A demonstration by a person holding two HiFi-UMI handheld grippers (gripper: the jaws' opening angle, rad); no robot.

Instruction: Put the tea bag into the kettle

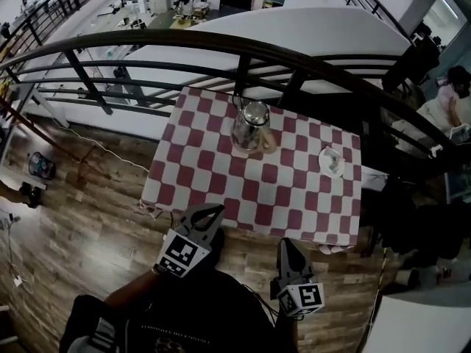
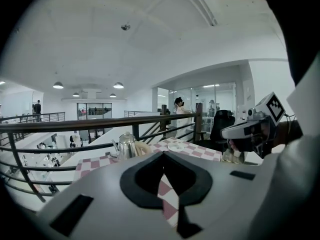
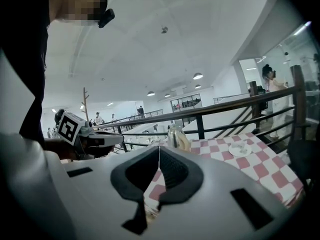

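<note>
A silver kettle (image 1: pixel 251 124) stands near the far edge of the red-and-white checked table (image 1: pixel 221 175); it also shows in the left gripper view as the kettle (image 2: pixel 127 145) and in the right gripper view as the kettle (image 3: pixel 175 136). A small white saucer (image 1: pixel 332 161) with the tea bag on it lies at the table's right; saucer (image 3: pixel 240 149). My left gripper (image 1: pixel 218 212) hovers shut and empty just short of the table's near edge. My right gripper (image 1: pixel 284 244) is held shut and empty below that edge, further right.
A dark metal railing (image 1: pixel 221 57) runs behind the table, with a drop to a lower floor beyond. Wooden floor (image 1: pixel 88 212) lies left of the table. A dark chair (image 1: pixel 412 219) stands at the right, and a person (image 1: pixel 449 101) stands far right.
</note>
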